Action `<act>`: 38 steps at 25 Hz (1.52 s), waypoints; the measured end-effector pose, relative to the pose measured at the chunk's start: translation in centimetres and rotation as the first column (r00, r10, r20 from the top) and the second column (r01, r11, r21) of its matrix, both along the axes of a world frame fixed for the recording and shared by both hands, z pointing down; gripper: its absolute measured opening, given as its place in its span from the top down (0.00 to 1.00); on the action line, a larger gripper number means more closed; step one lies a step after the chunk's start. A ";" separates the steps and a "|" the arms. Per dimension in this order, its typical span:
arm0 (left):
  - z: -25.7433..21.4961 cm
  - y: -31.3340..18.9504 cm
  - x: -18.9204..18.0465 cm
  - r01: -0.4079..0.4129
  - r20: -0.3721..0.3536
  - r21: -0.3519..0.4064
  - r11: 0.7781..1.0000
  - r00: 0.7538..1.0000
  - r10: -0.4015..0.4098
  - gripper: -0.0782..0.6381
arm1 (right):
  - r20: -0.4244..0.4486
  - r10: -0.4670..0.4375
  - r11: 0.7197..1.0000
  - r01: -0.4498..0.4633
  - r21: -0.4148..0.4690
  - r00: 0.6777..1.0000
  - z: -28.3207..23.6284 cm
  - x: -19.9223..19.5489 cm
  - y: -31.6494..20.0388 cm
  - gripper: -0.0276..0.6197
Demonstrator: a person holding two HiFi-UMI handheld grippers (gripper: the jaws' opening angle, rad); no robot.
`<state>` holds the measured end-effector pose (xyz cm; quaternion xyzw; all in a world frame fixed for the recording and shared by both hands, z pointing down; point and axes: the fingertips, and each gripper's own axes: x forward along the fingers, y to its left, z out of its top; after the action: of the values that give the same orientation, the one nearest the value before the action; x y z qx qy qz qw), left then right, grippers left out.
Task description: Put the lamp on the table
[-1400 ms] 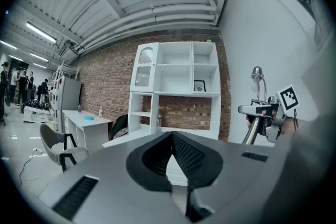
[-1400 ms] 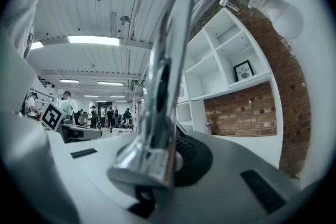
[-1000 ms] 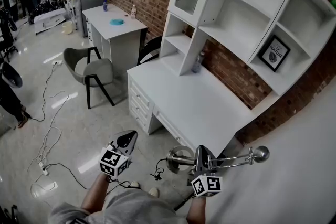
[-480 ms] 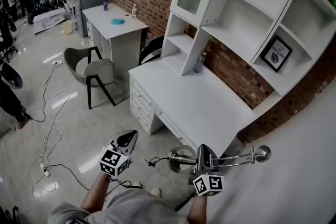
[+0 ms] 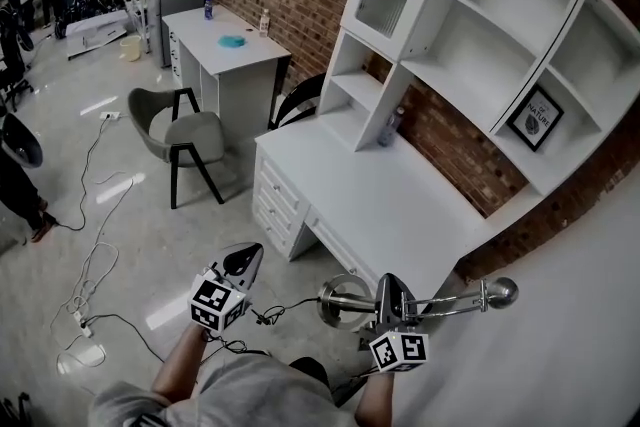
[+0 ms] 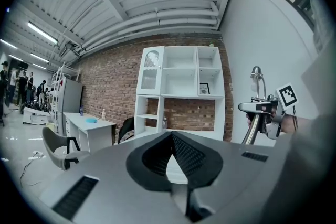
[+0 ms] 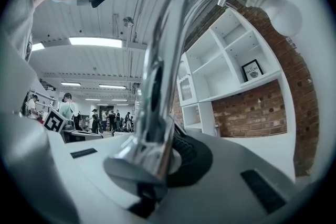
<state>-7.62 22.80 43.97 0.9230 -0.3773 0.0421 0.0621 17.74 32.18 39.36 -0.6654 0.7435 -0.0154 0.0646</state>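
Note:
A chrome lamp (image 5: pixel 440 303) lies crosswise in the air, its round base (image 5: pixel 343 301) to the left and its head (image 5: pixel 501 292) to the right. My right gripper (image 5: pixel 389 292) is shut on its stem (image 7: pixel 157 86), and the bulb (image 7: pixel 283 13) shows at the upper right of the right gripper view. My left gripper (image 5: pixel 243 262) is shut with nothing in it, a little left of the lamp. From the left gripper view, the left gripper (image 6: pixel 171 136) points at the white desk (image 6: pixel 207 135), with the lamp (image 6: pixel 255 113) at the right. The white desk (image 5: pixel 400 205) stands just ahead.
A white shelf hutch (image 5: pixel 470 35) stands on the desk with a bottle (image 5: pixel 386 127) and a framed picture (image 5: pixel 535 115). A grey chair (image 5: pixel 185 130) and a second white table (image 5: pixel 225 50) are to the left. Cables (image 5: pixel 95 265) lie on the floor. A white wall (image 5: pixel 560 345) is close on the right.
Both grippers and the lamp have come a little nearer the white desk. The lamp's cord now trails between the two grippers. The right grip on the stem is unchanged.

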 end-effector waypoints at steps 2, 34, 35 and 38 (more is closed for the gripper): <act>-0.1 -0.4 -1.0 0.012 -0.006 0.003 1.000 1.000 -0.012 0.89 | 0.004 -0.014 1.000 0.014 0.004 1.000 -0.4 -0.6 -0.7 0.93; 2.7 -18.7 0.0 0.133 0.000 -0.046 0.990 0.991 -0.133 0.89 | 0.012 -0.165 0.986 0.165 -0.024 0.986 0.6 0.0 -22.0 0.93; 2.8 -19.5 0.2 0.134 -0.001 -0.048 0.990 0.991 -0.134 0.89 | 0.008 -0.167 0.986 0.167 -0.023 0.986 0.6 0.2 -22.8 0.93; 3.1 -21.5 0.8 0.134 -0.002 -0.051 0.990 0.991 -0.135 0.89 | 0.000 -0.172 0.985 0.171 -0.017 0.985 0.6 0.8 -25.1 0.93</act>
<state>-6.81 1.27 47.07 0.8938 -0.4373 0.0450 0.0890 18.52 7.13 40.00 -0.5995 0.7979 -0.0270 0.0567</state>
